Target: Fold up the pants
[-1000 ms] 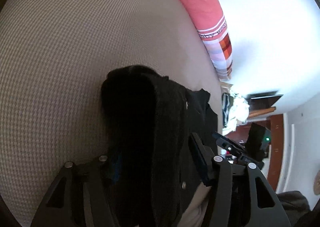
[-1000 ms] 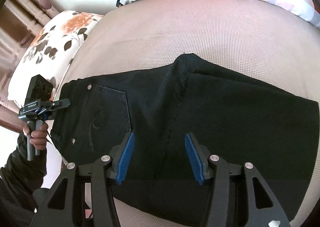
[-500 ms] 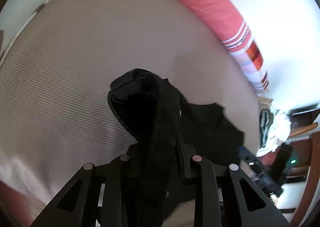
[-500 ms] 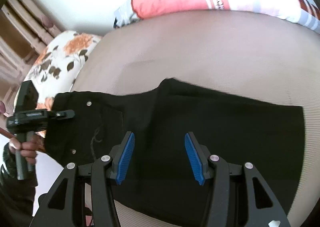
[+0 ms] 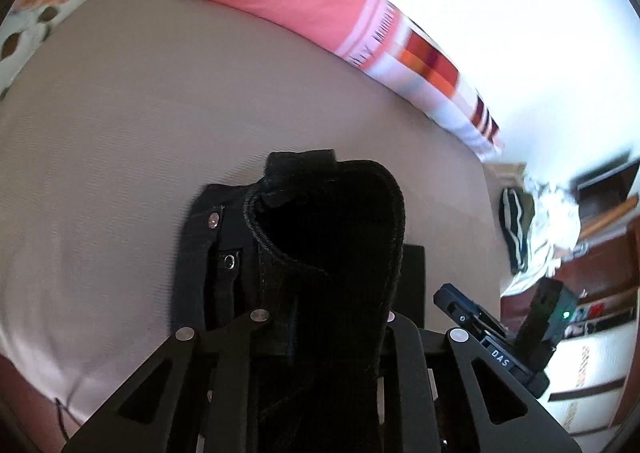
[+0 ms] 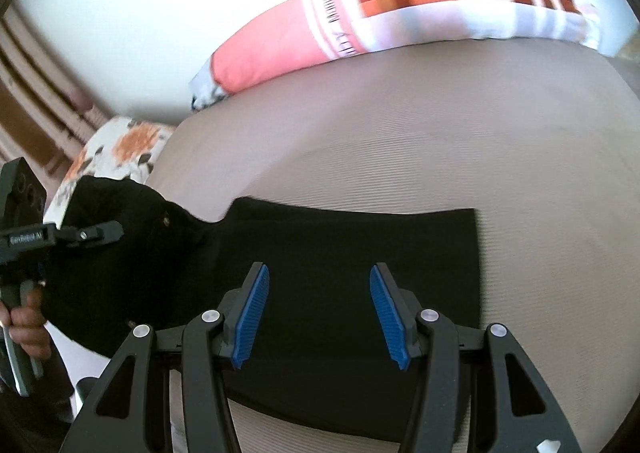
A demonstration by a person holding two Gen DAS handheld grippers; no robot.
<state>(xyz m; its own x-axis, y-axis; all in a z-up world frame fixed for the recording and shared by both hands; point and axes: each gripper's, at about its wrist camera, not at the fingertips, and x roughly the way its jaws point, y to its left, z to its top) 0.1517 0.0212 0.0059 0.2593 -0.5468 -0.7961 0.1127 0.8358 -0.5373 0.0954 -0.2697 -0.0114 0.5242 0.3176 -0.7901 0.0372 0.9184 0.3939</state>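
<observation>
1. Beige ribbed bed cover (image 6: 440, 141) fills both views; a pink, white and orange striped pillow (image 6: 360, 25) lies along its far edge against a white wall, and a floral pillow (image 6: 120, 149) sits at the left corner.
2. Black pants (image 6: 340, 253) lie flat across the cover, already doubled lengthwise, with a straight cut edge at the right end.
3. Waistband end: raised off the cover at the left of the right wrist view. In the left wrist view it stands up as a thick dark roll with metal rivets (image 5: 214, 219) and seams visible beside it.
4. Left gripper (image 5: 324, 323): jaws have just been closing and now stand narrow, clamped on the waistband fabric. A hand (image 6: 24, 321) holds its grip.
5. Right gripper (image 6: 320, 313): blue pads (image 6: 252, 313) stand about half apart above the middle of the pants, gripping nothing.
</observation>
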